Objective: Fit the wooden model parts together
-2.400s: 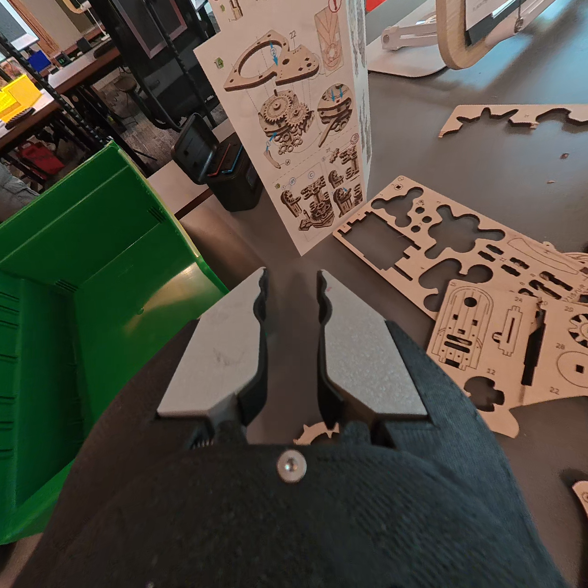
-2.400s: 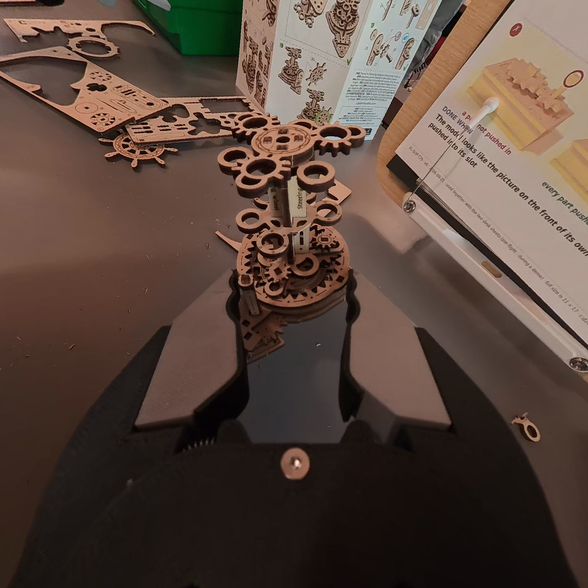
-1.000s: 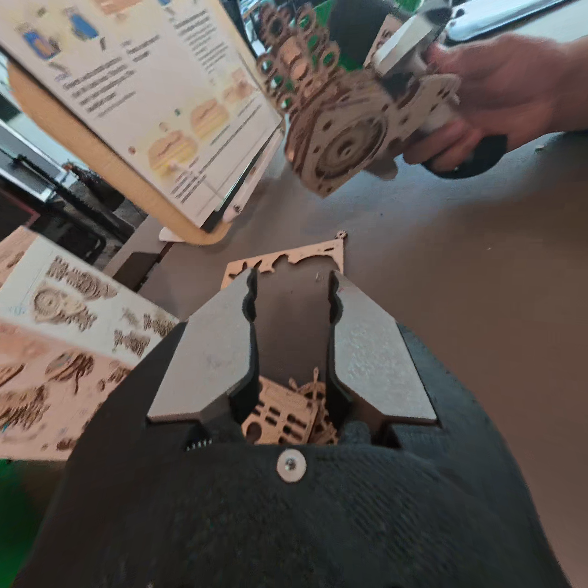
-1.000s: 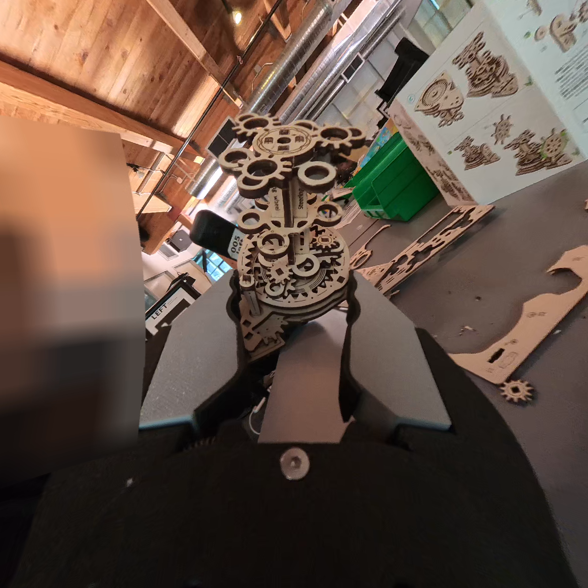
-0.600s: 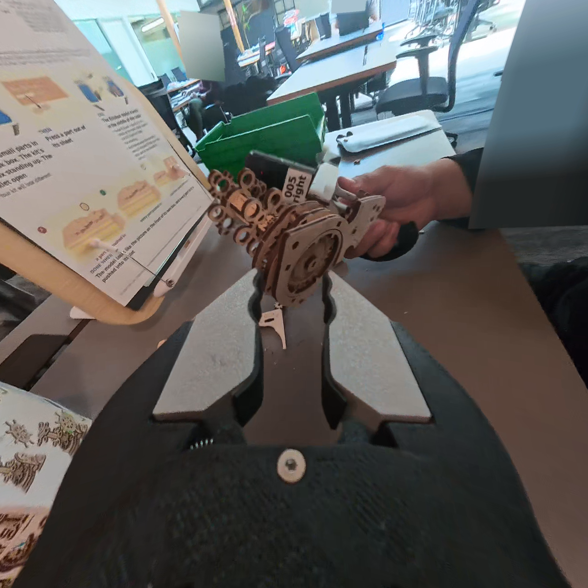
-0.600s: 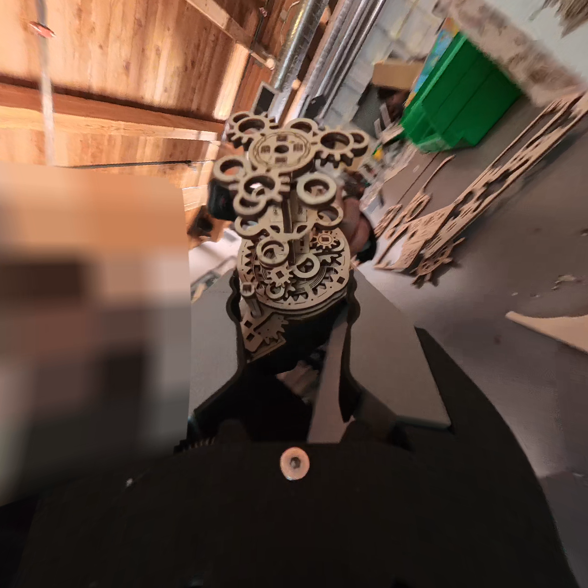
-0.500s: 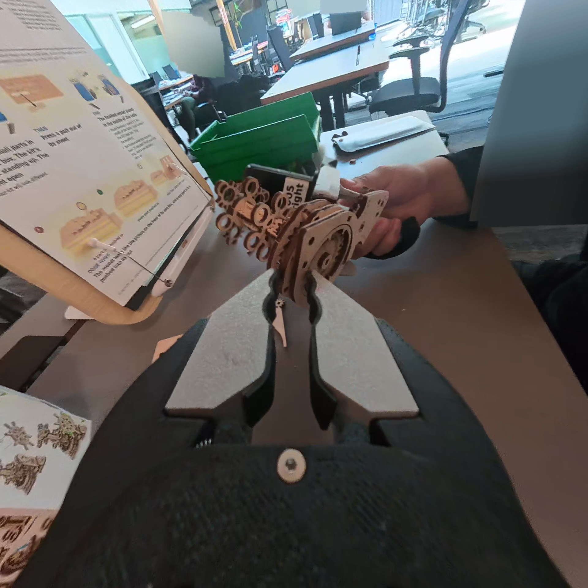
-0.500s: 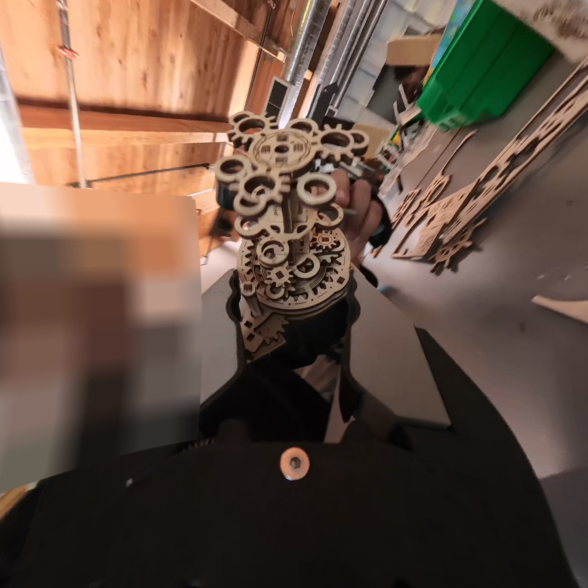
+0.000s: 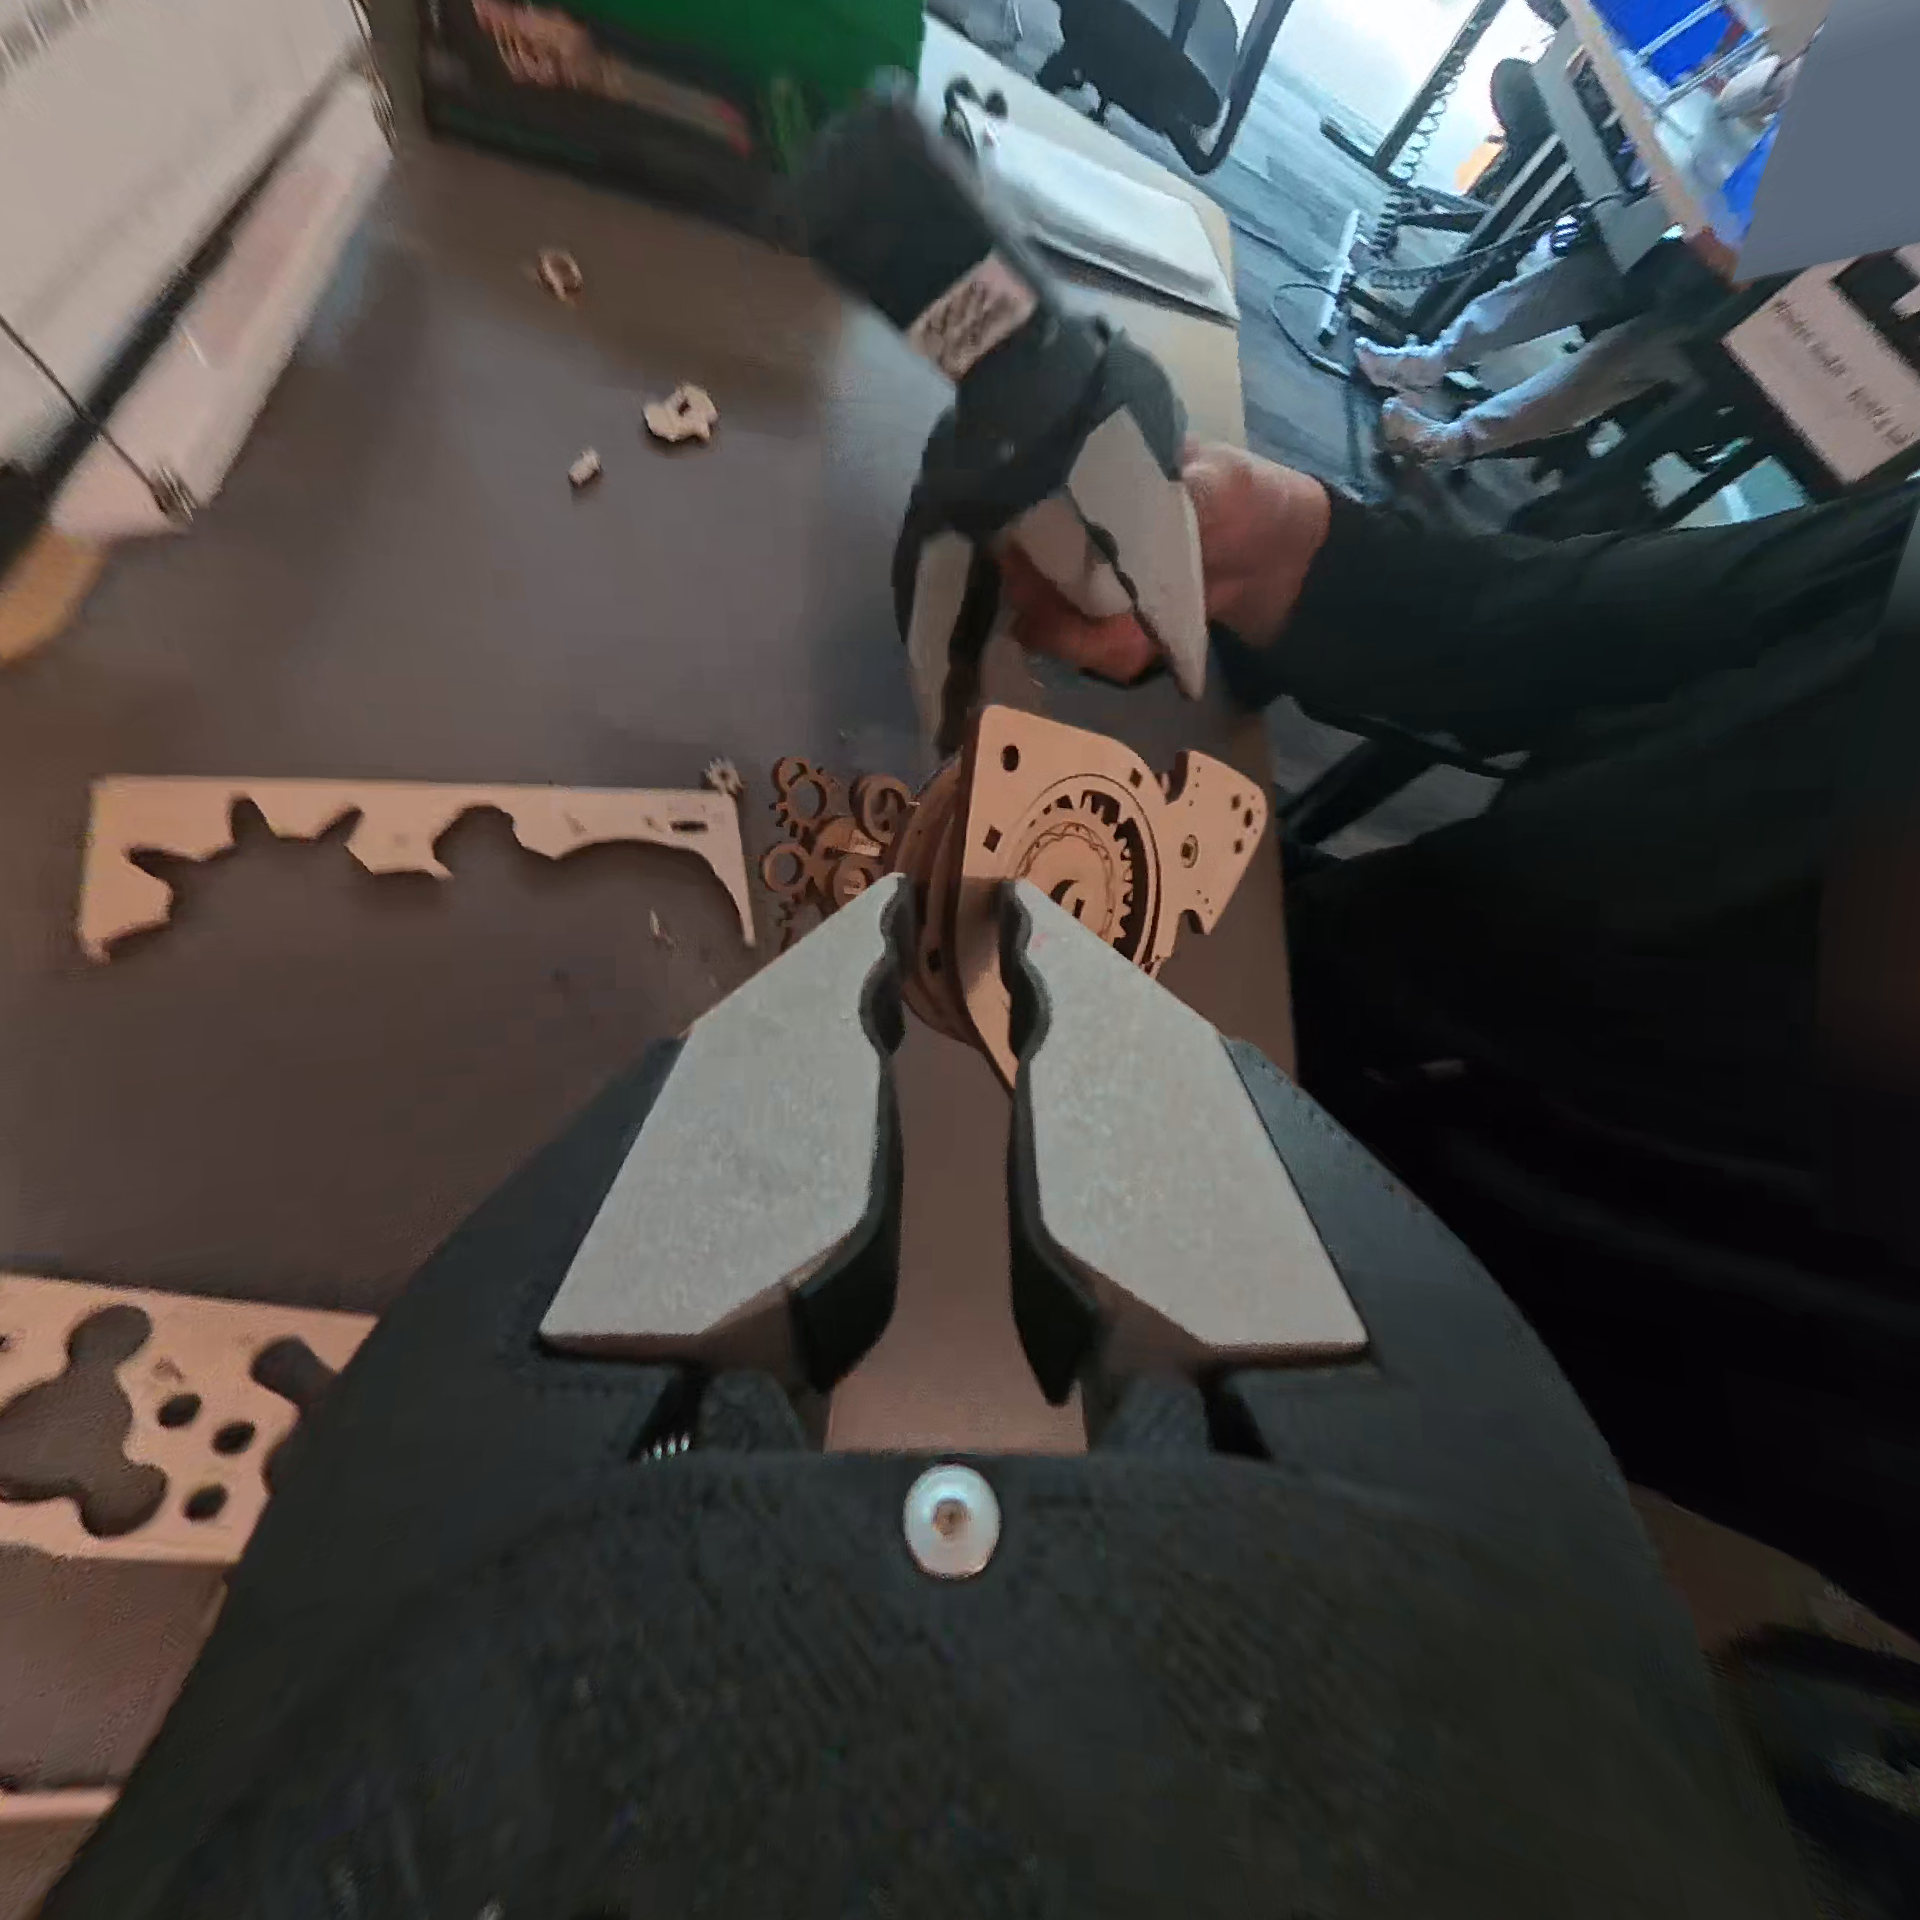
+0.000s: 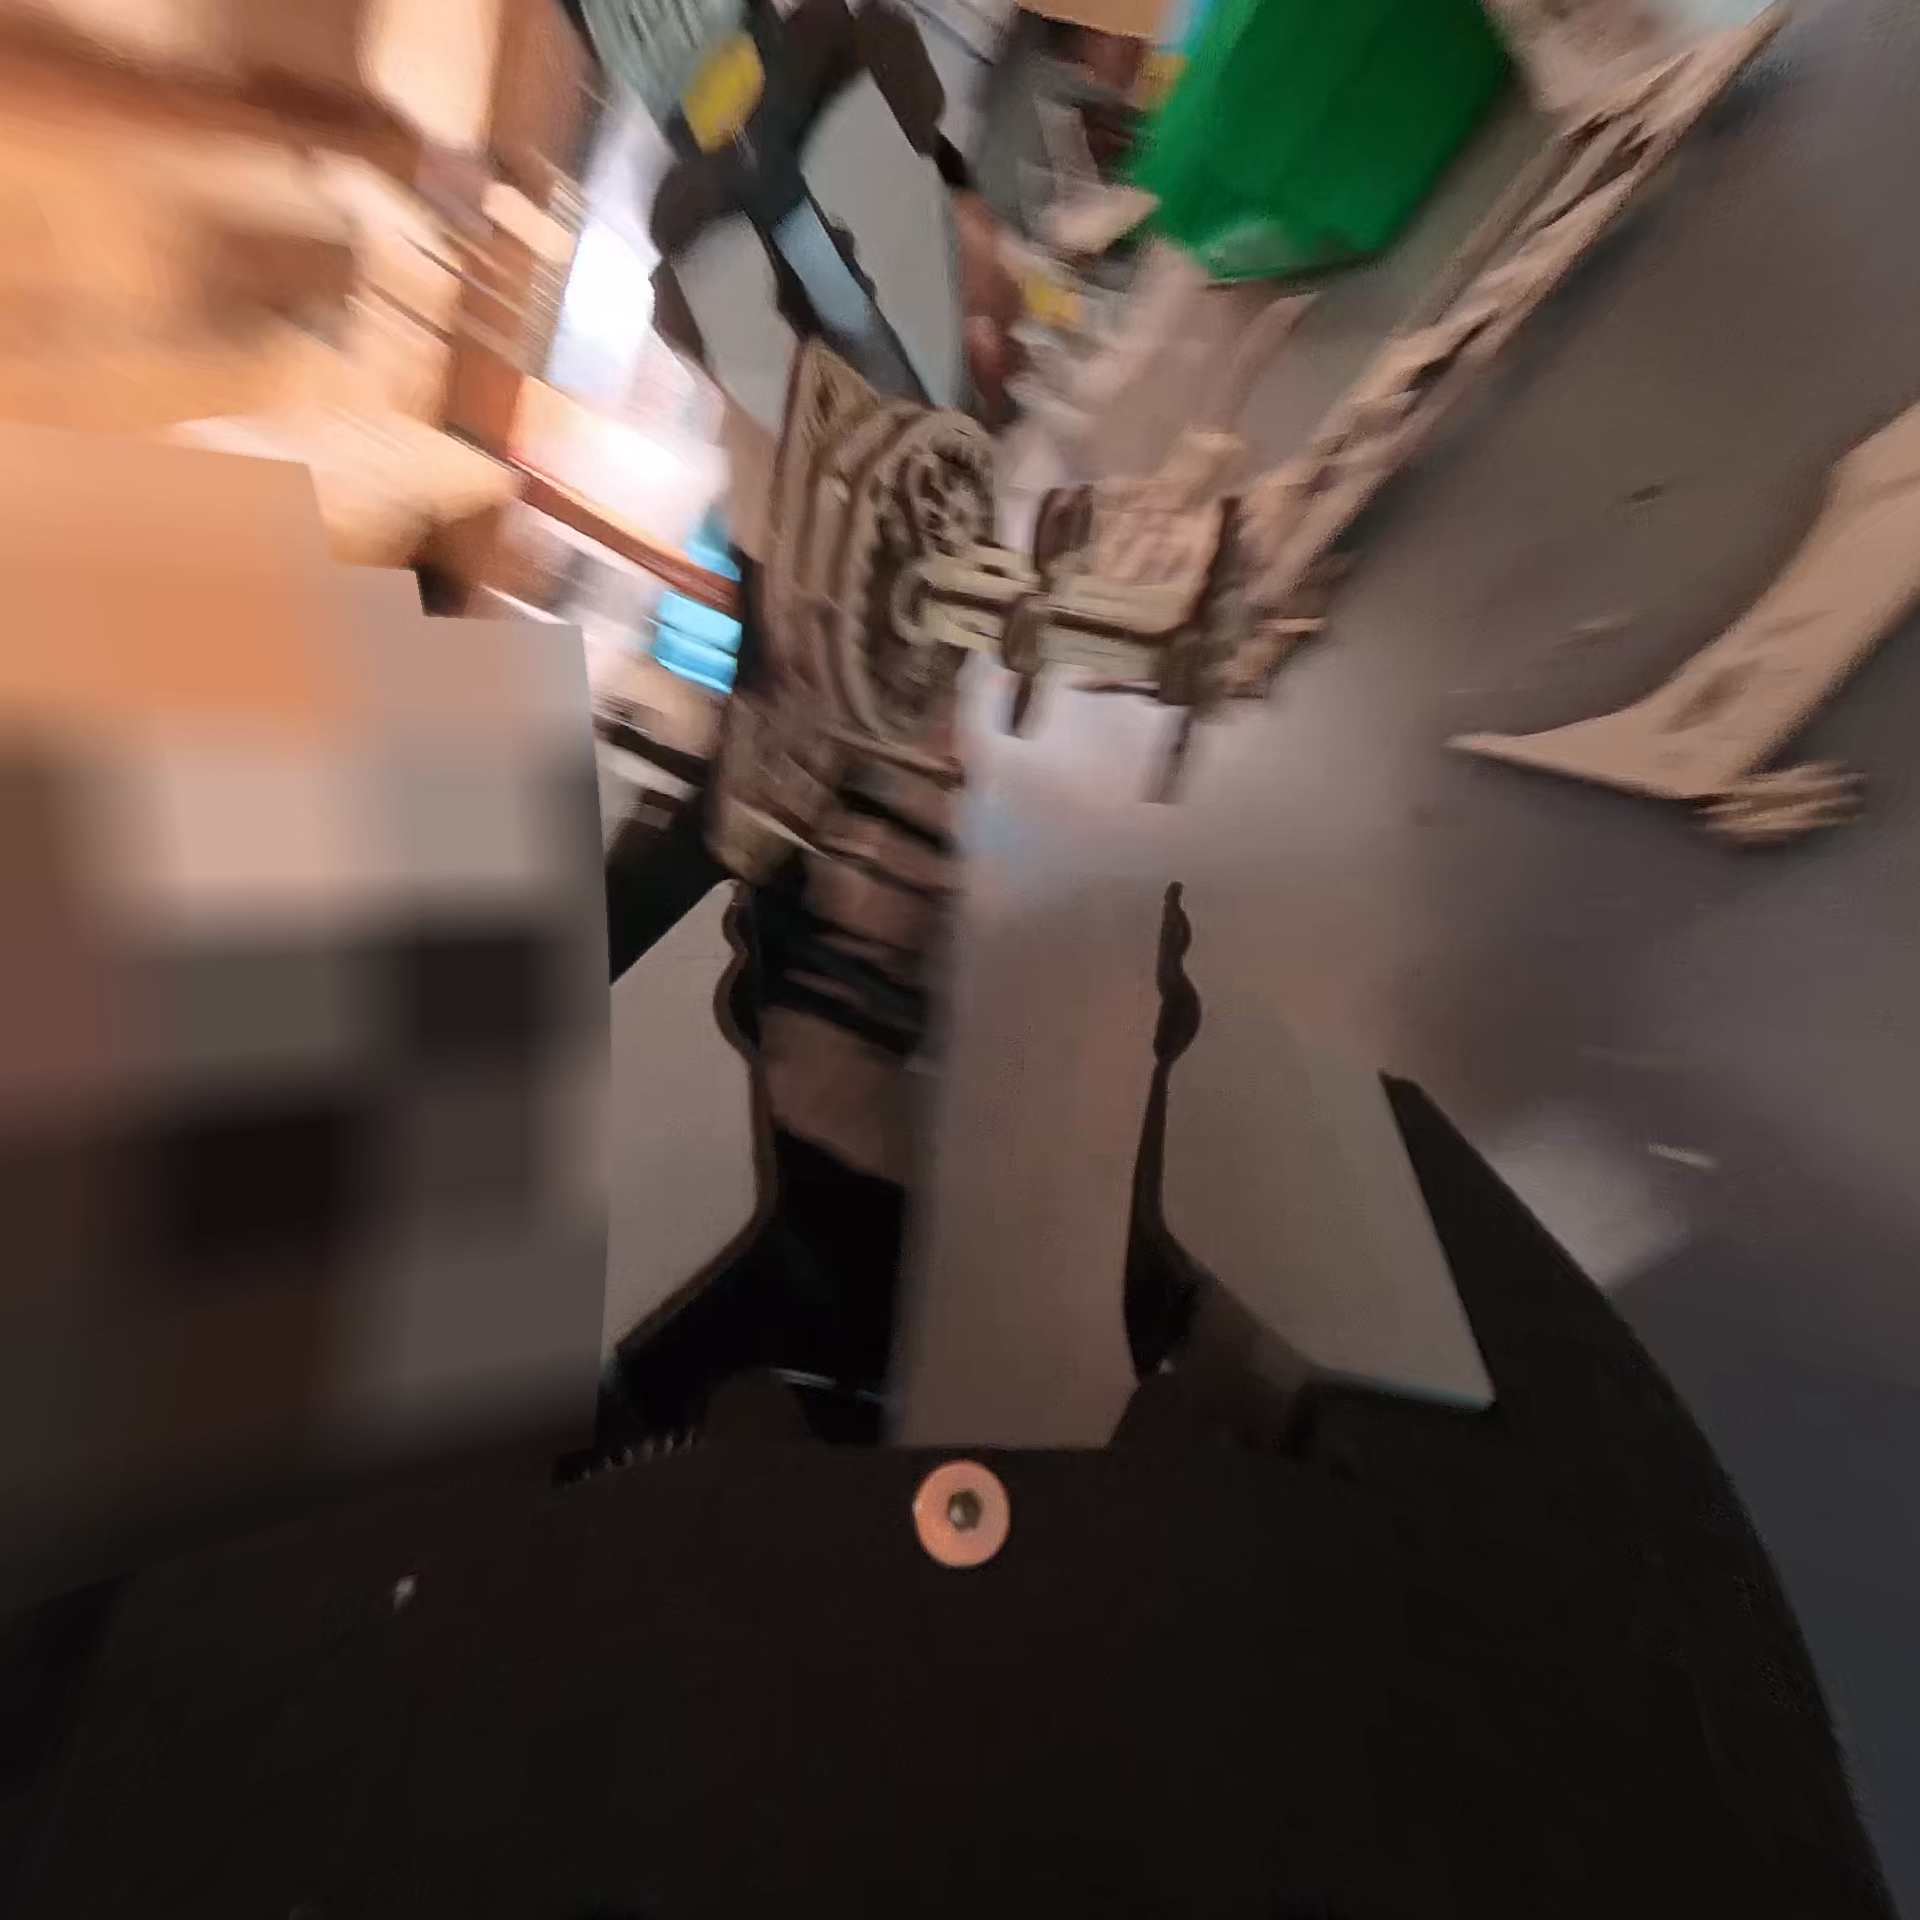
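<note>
The wooden gear model (image 9: 1101, 831), a round geared base with a stem of small ring gears, is held over the dark table. My left gripper (image 9: 951, 904) is shut on the edge of its base plate. My right gripper (image 9: 1065, 696) hangs just above the model, jaws spread and off it, held by a hand. The right wrist view is badly blurred. There my right gripper (image 10: 956, 904) is open and empty, and the model (image 10: 894, 582) lies ahead of it, tipped on its side.
Punched-out wooden sheets lie on the table at the left (image 9: 416, 842) and lower left (image 9: 104, 1434). Small loose pieces (image 9: 681, 410) lie farther back. A green bin (image 10: 1320, 135) stands behind. The table edge (image 9: 1273, 935) runs just right of the model.
The model has passed from my right gripper to my left. The left closed on its base, the right opened and drew back upward. Both views have swung down towards the table.
</note>
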`<state>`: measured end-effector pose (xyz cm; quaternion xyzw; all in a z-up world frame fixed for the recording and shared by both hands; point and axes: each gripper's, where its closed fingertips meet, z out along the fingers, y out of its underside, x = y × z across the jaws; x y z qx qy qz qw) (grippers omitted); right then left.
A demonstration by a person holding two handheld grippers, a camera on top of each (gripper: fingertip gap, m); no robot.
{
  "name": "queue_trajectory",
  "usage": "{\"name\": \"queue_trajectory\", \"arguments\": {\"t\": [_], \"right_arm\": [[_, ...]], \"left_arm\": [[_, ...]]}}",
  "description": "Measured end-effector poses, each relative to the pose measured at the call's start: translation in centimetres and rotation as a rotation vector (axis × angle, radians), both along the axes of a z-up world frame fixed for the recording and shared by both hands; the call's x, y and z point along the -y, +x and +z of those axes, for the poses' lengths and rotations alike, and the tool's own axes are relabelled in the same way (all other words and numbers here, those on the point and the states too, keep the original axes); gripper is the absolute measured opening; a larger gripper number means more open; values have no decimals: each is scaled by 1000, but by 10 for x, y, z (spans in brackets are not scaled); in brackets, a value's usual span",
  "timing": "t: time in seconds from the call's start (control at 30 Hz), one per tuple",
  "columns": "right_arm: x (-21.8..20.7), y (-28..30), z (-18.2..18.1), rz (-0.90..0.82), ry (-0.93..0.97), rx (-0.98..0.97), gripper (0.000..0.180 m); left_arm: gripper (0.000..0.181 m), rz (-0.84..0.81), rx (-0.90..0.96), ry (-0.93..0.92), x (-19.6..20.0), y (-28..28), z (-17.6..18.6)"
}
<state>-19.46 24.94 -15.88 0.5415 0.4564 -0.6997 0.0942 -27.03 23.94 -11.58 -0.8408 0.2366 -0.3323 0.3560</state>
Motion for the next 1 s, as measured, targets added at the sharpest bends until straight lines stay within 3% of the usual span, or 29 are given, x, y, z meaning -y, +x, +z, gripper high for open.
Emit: {"name": "queue_trajectory", "arguments": {"t": [0.03,0.13,0.33,0.47,0.57,0.67,0.83,1.0], "right_arm": [[-1,1,-5,-19,121,-8,78],[12,9,-9,4,375,-78,81],[68,8,-7,160,623,-244,92],[79,-9,-24,102,985,-279,99],[71,-21,-29,-15,1197,-288,94],[65,-27,-22,-93,1161,-282,88],[52,-23,-21,-96,1002,-243,89],[37,-21,-23,-128,1010,-226,88]], "left_arm": [[13,0,25,-43,7,-4,0],[13,43,73,-105,32,-12,-8],[13,168,235,-200,59,-5,-29],[13,280,295,-259,55,-2,-46],[13,337,355,-273,48,-1,-52],[13,327,328,-262,43,0,-54],[13,327,116,-221,24,-8,-54],[13,294,38,-236,7,-2,-55]]}}
